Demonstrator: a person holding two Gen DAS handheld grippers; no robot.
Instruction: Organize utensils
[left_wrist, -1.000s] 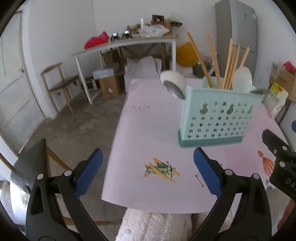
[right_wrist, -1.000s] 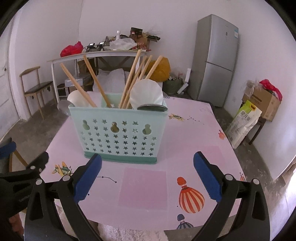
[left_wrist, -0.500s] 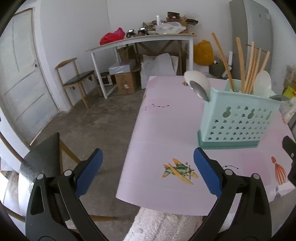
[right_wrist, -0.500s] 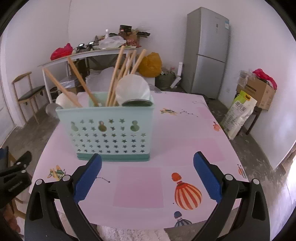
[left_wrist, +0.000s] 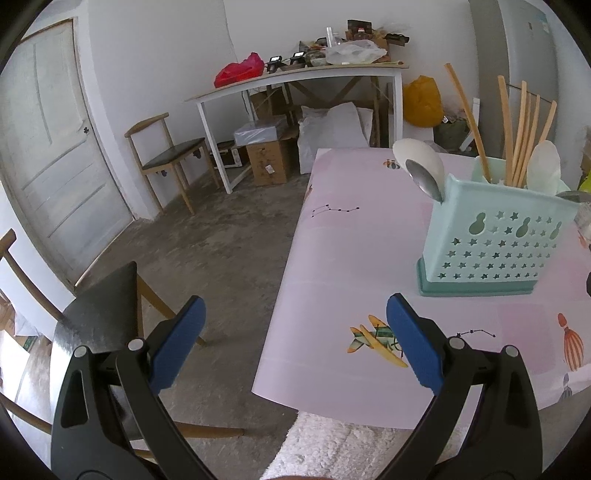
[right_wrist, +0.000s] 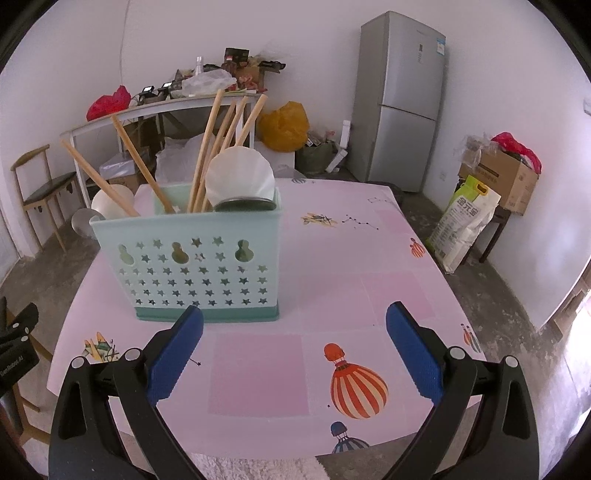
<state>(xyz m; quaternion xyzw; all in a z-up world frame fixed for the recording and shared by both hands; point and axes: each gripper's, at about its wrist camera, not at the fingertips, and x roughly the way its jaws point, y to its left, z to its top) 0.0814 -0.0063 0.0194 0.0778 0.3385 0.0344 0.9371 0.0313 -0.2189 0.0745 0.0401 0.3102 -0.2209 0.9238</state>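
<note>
The right gripper (right_wrist: 294, 349) hung with its fingers spread wide and empty, their blue ribbed pads (right_wrist: 413, 352) set on black plastic arms, above the near edge of a table (right_wrist: 351, 295) covered in a smooth pink cloth printed with a striped hot-air balloon (right_wrist: 356, 382). Just beyond the left pad stood a pale mint plastic caddy (right_wrist: 184, 258), a rectangular box with a darker green base and walls punched with small stars and gourd-shaped holes. Wooden chopsticks (right_wrist: 208, 147) leaned out of it at different angles beside a white ribbed scoop (right_wrist: 240, 179), with the rim of a metal spoon bowl (right_wrist: 243, 205) showing at the caddy's top edge.

The left gripper (left_wrist: 295, 339) was likewise wide open and held nothing, its left pad over bare concrete floor (left_wrist: 221, 258) and its right pad over the table's corner, near a printed airplane (left_wrist: 373, 341). From this side the caddy (left_wrist: 491, 243) stood well apart to the right, a white spoon (left_wrist: 419, 157) and a metal spoon (left_wrist: 423, 179) leaning out of its nearer end and the chopsticks (left_wrist: 517, 129) rising from the middle. A wooden chair with a dark seat (left_wrist: 99, 314) stood below the left pad. A fuzzy white fabric (left_wrist: 332, 443) showed under the table's near edge.
</note>
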